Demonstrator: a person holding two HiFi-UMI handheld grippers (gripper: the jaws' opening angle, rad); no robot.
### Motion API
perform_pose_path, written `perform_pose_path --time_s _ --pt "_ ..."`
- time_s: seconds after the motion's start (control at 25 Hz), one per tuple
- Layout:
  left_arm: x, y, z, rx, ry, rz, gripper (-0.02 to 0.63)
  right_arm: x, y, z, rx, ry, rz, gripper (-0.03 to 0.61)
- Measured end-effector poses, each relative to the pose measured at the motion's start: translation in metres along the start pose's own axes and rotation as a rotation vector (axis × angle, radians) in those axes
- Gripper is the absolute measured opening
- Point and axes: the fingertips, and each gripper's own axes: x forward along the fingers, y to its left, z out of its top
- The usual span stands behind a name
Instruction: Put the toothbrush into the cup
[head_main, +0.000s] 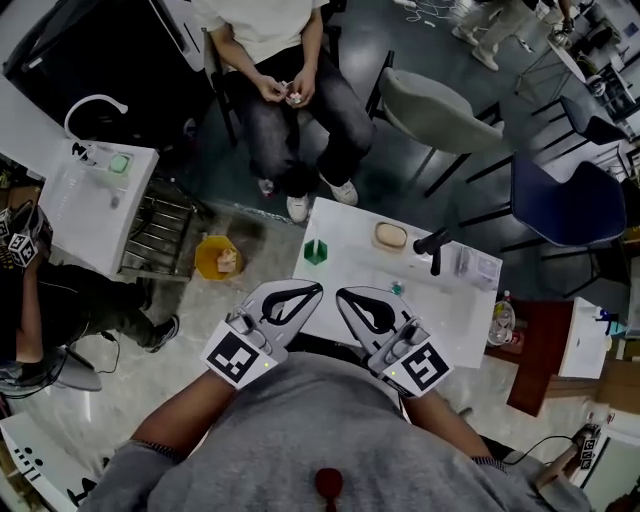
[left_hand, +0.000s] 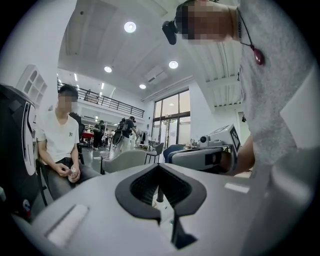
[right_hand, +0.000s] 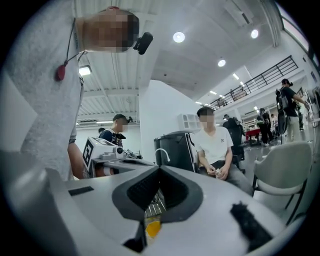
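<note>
**A:** What are the two tools holding?

**B:** Nothing. At lower centre of the head view, the left gripper has its jaws pressed together on air. Just right of it, the right gripper is closed and empty too. Both are tucked against the grey shirt at the near edge of the white table. It looks like a resting pose, with neither tool reaching for anything.

**A:** And the toothbrush and cup?

**B:** A small green container, probably the cup, stands just above the left tool's tips. I cannot pick out a toothbrush for certain. A tiny teal thing further right may be it, or it may be inside the cup, too small to see. The pose suits either
</note>
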Motion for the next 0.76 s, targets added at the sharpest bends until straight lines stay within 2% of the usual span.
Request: perform_pose_path --time_s 0.76 --pt "-0.0062 0.0037 -0.0007 0.006 0.006 -0.008 0.008 0.0079 0.0058 -0.0035 -0.032 0.010 0.010 0.014"
